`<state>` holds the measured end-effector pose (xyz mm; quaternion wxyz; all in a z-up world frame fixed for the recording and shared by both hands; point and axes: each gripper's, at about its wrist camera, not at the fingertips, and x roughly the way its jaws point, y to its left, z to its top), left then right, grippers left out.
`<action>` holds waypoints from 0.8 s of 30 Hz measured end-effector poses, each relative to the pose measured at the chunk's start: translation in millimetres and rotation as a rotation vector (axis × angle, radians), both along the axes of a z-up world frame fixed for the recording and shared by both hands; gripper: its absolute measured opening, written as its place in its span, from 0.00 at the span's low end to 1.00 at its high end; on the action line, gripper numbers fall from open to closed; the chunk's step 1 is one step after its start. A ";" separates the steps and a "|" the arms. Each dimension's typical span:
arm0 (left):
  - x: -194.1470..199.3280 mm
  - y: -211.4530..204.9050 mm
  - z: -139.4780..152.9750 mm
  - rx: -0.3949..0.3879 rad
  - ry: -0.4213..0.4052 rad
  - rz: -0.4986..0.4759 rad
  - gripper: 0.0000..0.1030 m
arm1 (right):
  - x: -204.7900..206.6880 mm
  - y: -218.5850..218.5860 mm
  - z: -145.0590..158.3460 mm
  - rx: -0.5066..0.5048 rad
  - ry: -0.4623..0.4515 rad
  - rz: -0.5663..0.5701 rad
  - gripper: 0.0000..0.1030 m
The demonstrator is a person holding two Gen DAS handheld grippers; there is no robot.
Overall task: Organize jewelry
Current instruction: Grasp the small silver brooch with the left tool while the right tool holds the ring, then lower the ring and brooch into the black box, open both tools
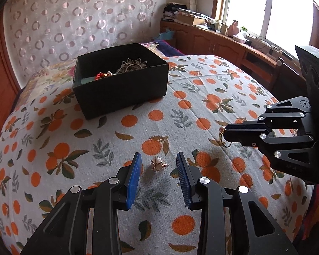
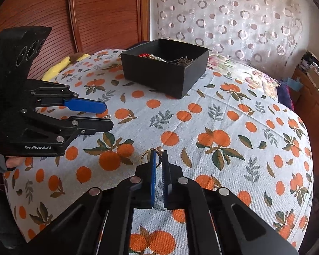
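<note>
A black open box [image 1: 121, 85] with jewelry inside stands on the orange-print cloth; it also shows in the right wrist view [image 2: 165, 70]. A small gold pearl brooch [image 1: 158, 164] lies on the cloth between the fingers of my open left gripper [image 1: 158, 158]. My right gripper [image 1: 226, 132] is shut on a gold ring with a pearl [image 1: 223, 139] and holds it just above the cloth at the right. In the right wrist view the ring [image 2: 153, 156] sits between the closed pads of the right gripper [image 2: 158, 155], and the left gripper [image 2: 108, 115] is open at the left.
The cloth [image 1: 180, 106] covers a bed. A patterned headboard cover [image 1: 74, 21] rises behind the box. A wooden cabinet with clutter [image 1: 223, 36] runs under the window at the right. A wooden panel [image 2: 85, 10] stands at the left.
</note>
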<state>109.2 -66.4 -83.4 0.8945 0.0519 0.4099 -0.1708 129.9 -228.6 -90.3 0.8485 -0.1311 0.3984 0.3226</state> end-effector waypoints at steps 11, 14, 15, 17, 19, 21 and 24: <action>0.3 -2.3 -3.1 0.009 0.001 -0.016 0.07 | 1.1 -5.4 6.4 0.017 -0.015 -0.018 0.06; 1.1 -1.9 0.1 0.019 -0.009 -0.017 0.06 | 4.3 -6.4 10.8 0.035 -0.020 -0.023 0.06; 1.6 -0.6 2.5 0.019 -0.016 -0.016 0.05 | 5.7 -6.0 12.2 0.038 -0.023 -0.024 0.06; 3.3 2.8 7.9 0.016 -0.029 -0.010 0.03 | 9.0 -4.4 15.5 0.043 -0.030 -0.019 0.06; 5.6 7.1 13.4 0.004 -0.038 -0.001 0.03 | 12.4 -2.9 17.7 0.047 -0.036 -0.016 0.06; 7.4 13.1 20.2 -0.017 -0.046 0.012 0.03 | 16.7 -1.4 20.4 0.052 -0.040 -0.012 0.06; 8.5 20.2 32.3 -0.046 -0.063 0.020 0.03 | 23.7 1.4 25.2 0.060 -0.051 -0.005 0.06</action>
